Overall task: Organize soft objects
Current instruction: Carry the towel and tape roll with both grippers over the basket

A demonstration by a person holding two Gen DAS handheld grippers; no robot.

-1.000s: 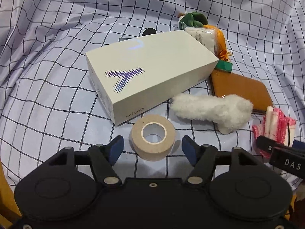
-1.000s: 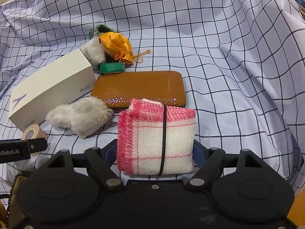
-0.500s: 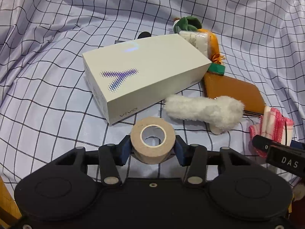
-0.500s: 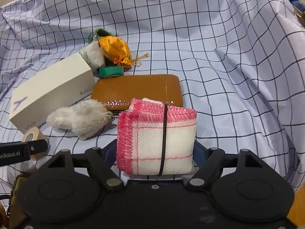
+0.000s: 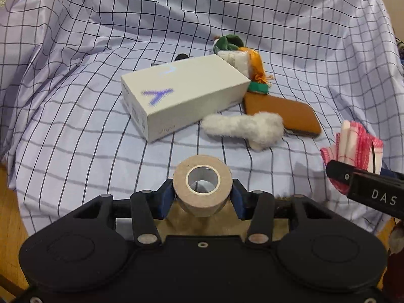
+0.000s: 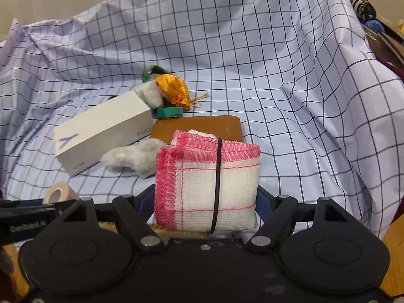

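Note:
My left gripper is shut on a beige tape roll and holds it above the near edge of the checked cloth. My right gripper is shut on a folded white cloth with pink edging, bound by a black band; it also shows in the left wrist view. On the cloth lie a white fluffy plush, an orange pouch, a white fuzzy bundle and a green plush.
A white phone box lies in the middle. A brown leather wallet and a green tape ring lie beside it. Wooden floor shows below the cloth's left edge. Dark clutter sits at far right.
My left gripper closed on the tape roll, then lifted it and drew back from the box. My right gripper rose and pulled back with the folded cloth still held.

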